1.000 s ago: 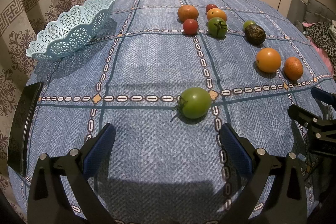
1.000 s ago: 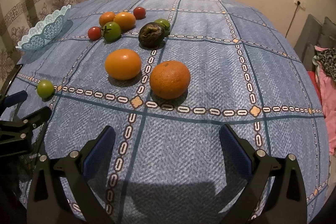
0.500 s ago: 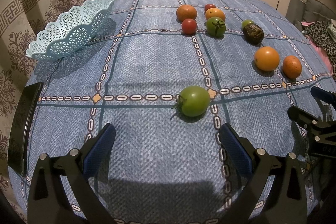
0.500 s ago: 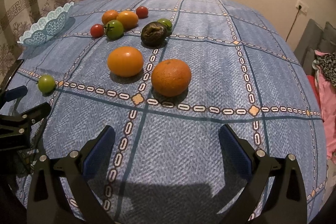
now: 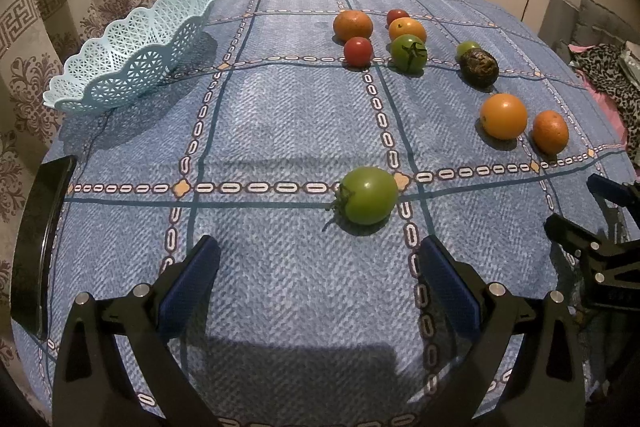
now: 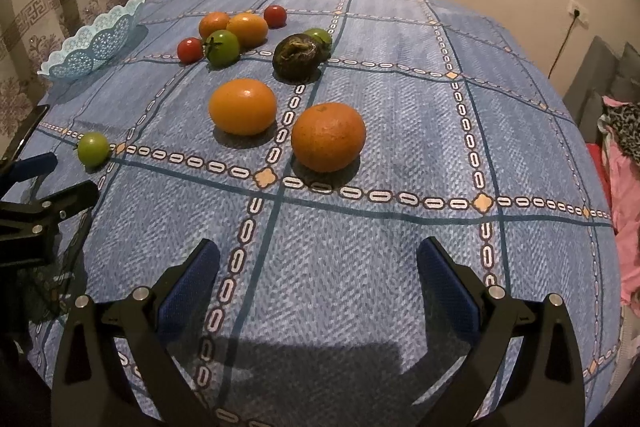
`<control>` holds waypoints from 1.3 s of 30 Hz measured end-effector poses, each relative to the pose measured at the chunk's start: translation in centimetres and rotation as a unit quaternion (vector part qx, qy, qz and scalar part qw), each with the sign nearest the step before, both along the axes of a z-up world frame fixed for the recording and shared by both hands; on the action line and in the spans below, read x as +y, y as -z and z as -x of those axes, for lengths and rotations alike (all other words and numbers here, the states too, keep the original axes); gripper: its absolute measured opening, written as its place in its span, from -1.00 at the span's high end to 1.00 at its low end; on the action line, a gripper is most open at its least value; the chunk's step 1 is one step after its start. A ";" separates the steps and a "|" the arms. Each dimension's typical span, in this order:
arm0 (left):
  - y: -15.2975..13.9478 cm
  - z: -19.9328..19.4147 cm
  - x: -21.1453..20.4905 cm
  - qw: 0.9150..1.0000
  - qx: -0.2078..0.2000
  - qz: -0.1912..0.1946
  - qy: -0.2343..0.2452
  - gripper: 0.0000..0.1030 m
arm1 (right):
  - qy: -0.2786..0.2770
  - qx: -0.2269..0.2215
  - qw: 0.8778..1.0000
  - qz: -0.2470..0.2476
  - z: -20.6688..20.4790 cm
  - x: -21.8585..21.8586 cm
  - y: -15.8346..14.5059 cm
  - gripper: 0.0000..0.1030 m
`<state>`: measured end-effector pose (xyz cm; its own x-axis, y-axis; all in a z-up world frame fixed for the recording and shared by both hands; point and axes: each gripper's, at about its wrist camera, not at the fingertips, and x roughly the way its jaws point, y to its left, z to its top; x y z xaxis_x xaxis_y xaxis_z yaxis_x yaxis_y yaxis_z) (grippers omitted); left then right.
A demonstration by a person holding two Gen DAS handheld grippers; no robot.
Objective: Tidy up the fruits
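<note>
Tablecloth [image 5: 280, 115], green tomato [image 5: 369, 195] ahead of left claw [image 5: 318, 281]

My right gripper [image 6: 318, 269] has eased back and swung slightly left: the rough orange [image 6: 328, 137] and smooth orange [image 6: 242, 106] now sit higher and further right in its view. My left gripper [image 5: 319, 269] drifted only marginally.

Basket [image 5: 132, 51] far left on cloth [image 5: 280, 107], fruit cluster [image 5: 384, 35] behind, lone tomato [image 5: 368, 195] nearest.
</note>
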<state>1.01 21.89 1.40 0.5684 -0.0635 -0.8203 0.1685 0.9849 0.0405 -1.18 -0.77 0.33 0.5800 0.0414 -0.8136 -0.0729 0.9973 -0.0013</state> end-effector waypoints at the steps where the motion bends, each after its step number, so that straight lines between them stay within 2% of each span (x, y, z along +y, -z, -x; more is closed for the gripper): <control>1: 0.0 -0.1 0.0 1.000 0.002 0.003 0.001 -0.96 | -0.002 0.001 1.000 -0.003 -0.1 -0.1 -0.1 -0.91; 14: -0.6 -1.4 -0.1 1.000 0.004 0.027 0.007 -0.96 | 0.025 -0.028 0.999 -0.021 -3.1 -1.3 -1.2 -0.90; 18: -0.8 -2.1 0.0 0.999 -0.001 0.036 0.004 -0.95 | 0.031 -0.024 0.999 -0.033 -4.2 -1.7 -0.8 -0.65; 19: -0.8 -2.3 -0.1 0.999 0.000 0.038 0.005 -0.88 | 0.035 -0.024 0.999 -0.034 -4.5 -1.8 -0.8 -0.63; 20: -0.7 -2.4 -0.3 0.999 0.003 0.038 0.008 -0.72 | 0.036 -0.026 0.998 -0.035 -4.7 -1.8 -0.8 -0.59; 23: -0.6 -2.4 -0.7 0.999 0.000 0.033 0.016 -0.54 | 0.037 -0.032 0.998 -0.042 -5.1 -1.8 -1.1 -0.46; 29: -0.5 -2.0 -1.0 1.000 -0.009 0.021 0.022 -0.06 | 0.039 -0.043 0.997 -0.043 -5.2 -1.8 -0.9 -0.21; 35: -0.6 -1.6 -1.2 0.999 -0.013 0.028 0.034 0.26 | 0.039 -0.048 0.997 -0.044 -4.7 -1.8 -0.7 -0.18; 37: -0.7 -1.7 -1.0 0.999 -0.012 0.035 0.033 0.29 | 0.040 -0.050 0.997 -0.046 -4.6 -1.8 -0.8 -0.14; 39: -0.7 -1.8 -0.9 0.999 -0.011 0.039 0.033 0.29 | 0.032 -0.049 0.997 -0.059 -4.6 -1.9 -0.8 0.11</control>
<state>2.84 20.96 2.13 0.5787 -0.1643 -0.7988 0.2338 0.9718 -0.0305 3.45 -2.62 1.10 0.6614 0.0929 -0.7443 -0.0137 0.9936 0.1119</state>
